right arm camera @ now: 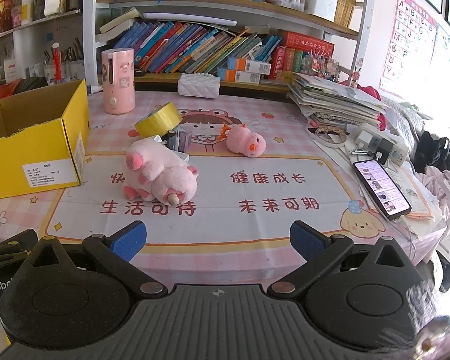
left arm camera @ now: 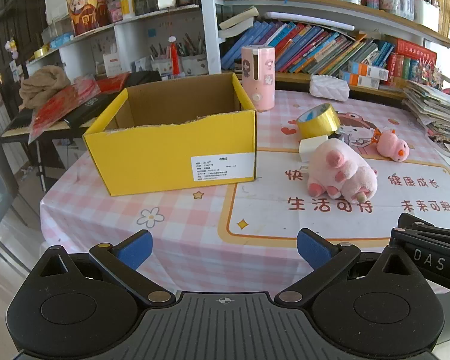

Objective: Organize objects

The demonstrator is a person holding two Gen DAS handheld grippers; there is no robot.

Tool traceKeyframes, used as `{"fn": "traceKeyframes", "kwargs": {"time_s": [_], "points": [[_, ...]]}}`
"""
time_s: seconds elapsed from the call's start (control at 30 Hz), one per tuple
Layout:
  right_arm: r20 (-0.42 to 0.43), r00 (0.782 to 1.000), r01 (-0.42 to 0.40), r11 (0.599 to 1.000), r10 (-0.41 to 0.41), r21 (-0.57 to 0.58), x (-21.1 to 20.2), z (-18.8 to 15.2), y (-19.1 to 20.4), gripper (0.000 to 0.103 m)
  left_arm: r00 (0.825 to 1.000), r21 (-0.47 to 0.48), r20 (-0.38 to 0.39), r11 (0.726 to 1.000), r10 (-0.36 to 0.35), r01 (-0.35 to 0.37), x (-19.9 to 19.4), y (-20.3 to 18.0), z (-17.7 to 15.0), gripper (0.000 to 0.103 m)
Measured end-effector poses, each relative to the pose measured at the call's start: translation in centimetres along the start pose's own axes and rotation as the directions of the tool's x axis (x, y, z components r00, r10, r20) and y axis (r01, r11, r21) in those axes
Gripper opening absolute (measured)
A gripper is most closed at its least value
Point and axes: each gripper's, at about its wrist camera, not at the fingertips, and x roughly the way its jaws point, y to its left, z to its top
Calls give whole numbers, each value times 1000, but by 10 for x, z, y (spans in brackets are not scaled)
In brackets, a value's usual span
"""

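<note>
An open yellow cardboard box stands on the pink table; it also shows at the left of the right wrist view. A large pink plush paw lies beside it. Behind are a yellow tape roll, a small pink plush chick and a white block. My left gripper is open and empty, near the table's front edge. My right gripper is open and empty, in front of the paw.
A pink cylinder appliance and a white quilted case stand at the back. A lit phone, a power strip and stacked papers crowd the right side. Bookshelves rise behind.
</note>
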Motion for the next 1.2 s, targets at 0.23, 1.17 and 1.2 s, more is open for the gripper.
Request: {"fn": "traceKeyframes", "kwargs": {"time_s": [0.23,1.17,1.2], "points": [[-1,1000,0,1000,0,-2,1,0,1,103,1000,-1,-2,1000,0,0,1,1,-1,103],[-29,1000,10,1000,-10,-13,9,1,5,103,1000,0,-29,1000,-9,9,9,2,2,103],[-29,1000,10,1000,-10,-13,9,1,5,103,1000,0,-30,1000,-9,9,9,2,2,103]]}}
